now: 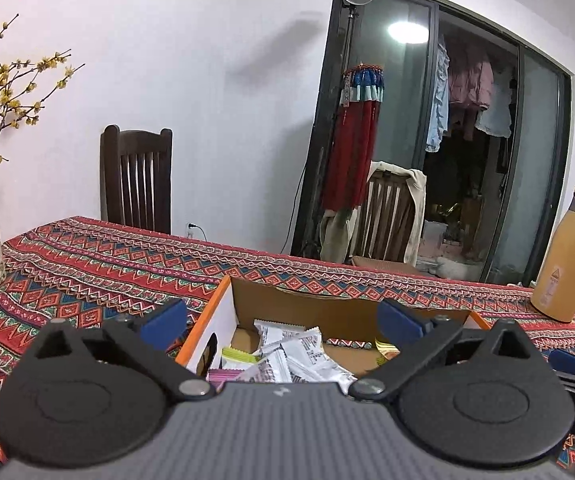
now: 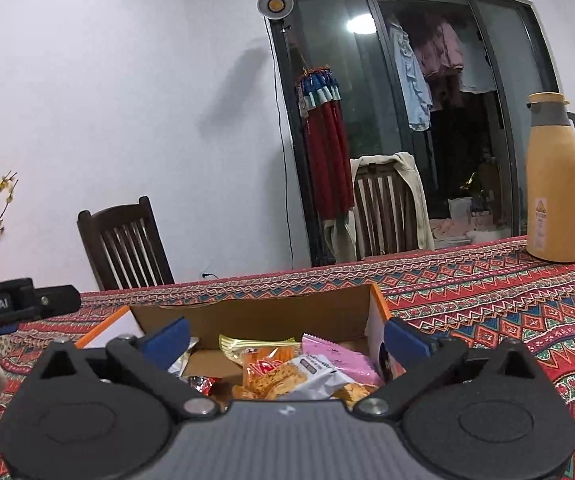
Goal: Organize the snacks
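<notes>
Above the cardboard box (image 1: 223, 312) on the patterned surface (image 1: 87, 272), both grippers' fingers (image 1: 163, 318) (image 2: 167, 338) gape wide and empty (likely releasing), snack packets (image 2: 287, 372) heaped inside.

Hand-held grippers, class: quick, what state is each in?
Left hand-held gripper: open, holding nothing.
Right hand-held gripper: open, holding nothing.

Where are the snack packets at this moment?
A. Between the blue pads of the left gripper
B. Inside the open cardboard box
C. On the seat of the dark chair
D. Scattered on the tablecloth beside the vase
B: the snack packets lie inside the cardboard box, and both grippers stand open and hold nothing.
</notes>
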